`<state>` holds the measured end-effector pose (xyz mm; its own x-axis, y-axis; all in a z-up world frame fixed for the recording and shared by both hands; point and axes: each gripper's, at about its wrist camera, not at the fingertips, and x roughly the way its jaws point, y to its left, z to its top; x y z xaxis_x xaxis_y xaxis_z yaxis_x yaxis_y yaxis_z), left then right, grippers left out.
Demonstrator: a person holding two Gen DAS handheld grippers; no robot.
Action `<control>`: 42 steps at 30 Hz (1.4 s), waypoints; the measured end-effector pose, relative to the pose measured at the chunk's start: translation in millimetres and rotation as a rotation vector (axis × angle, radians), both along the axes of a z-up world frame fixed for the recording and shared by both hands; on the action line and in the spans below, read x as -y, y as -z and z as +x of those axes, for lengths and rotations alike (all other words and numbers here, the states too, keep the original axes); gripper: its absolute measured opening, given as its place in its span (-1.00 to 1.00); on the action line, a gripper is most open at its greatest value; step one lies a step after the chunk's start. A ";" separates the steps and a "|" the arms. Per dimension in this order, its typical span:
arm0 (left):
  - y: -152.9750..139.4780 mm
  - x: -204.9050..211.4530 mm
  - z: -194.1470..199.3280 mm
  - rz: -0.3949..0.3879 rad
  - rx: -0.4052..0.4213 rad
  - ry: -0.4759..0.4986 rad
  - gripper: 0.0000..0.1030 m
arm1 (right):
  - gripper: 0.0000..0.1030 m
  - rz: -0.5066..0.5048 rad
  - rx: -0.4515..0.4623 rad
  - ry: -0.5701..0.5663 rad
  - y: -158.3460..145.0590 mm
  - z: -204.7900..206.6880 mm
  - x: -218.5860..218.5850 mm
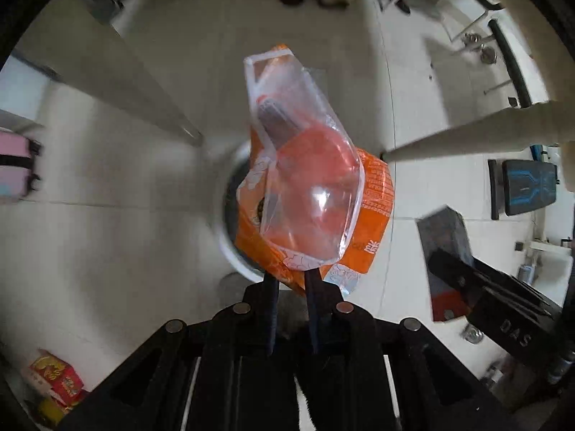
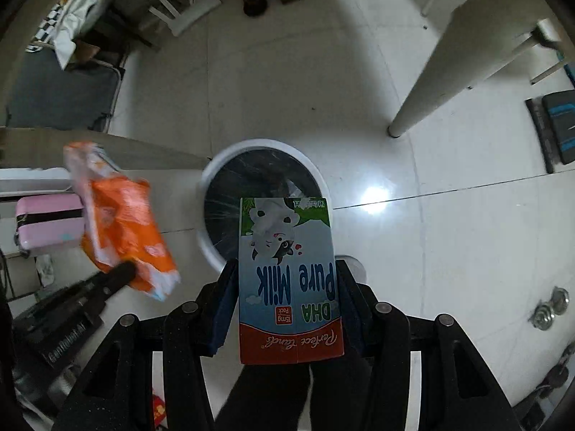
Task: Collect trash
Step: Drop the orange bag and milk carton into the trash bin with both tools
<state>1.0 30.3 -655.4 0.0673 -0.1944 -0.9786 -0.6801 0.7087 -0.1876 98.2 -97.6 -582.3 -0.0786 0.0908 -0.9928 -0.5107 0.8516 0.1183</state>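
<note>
My left gripper is shut on the lower edge of an orange and clear snack bag, which hangs right over a white-rimmed bin on the floor. In the right wrist view the bin shows a black liner, and my right gripper is shut on a blue "Pure Milk" carton just above its near rim. The left gripper with the snack bag appears to the left there. From the left wrist view, the right gripper and its carton show at the right.
Two table legs stand on the white tiled floor on either side of the bin. A pink suitcase sits to the left, a red box at the lower left, and a black and blue device to the right.
</note>
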 end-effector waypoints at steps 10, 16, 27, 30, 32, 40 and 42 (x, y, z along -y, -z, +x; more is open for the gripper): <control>73.7 -20.2 -17.3 -0.028 -0.042 -0.088 0.78 | 0.83 0.072 -0.080 0.104 127.3 10.9 -5.3; 45.9 -15.3 -24.8 0.115 -0.115 -0.023 0.93 | 0.91 -0.014 -0.003 0.056 122.2 0.1 -13.6; -35.0 -16.5 -31.6 0.192 -0.102 0.009 0.93 | 0.91 -0.109 0.099 -0.055 24.8 -32.5 -23.4; -61.9 -14.0 -38.9 0.198 -0.093 -0.008 0.93 | 0.91 -0.107 0.095 -0.071 -9.0 -38.8 -23.8; -85.8 -15.8 -43.7 0.201 -0.090 -0.019 0.93 | 0.91 -0.103 0.097 -0.078 -33.0 -44.3 -23.8; -203.6 -15.1 -61.6 0.239 -0.060 -0.055 0.93 | 0.91 -0.050 0.066 -0.101 -152.1 -69.6 -25.6; -233.8 -17.4 -58.3 0.272 -0.051 -0.062 0.93 | 0.91 -0.029 0.081 -0.113 -194.4 -73.4 -28.3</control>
<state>-57.3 47.7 -421.6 0.0199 0.0792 -0.9967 -0.7276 0.6849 0.0399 24.7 -69.3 -387.9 -0.0064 0.0574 -0.9983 -0.6102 0.7907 0.0494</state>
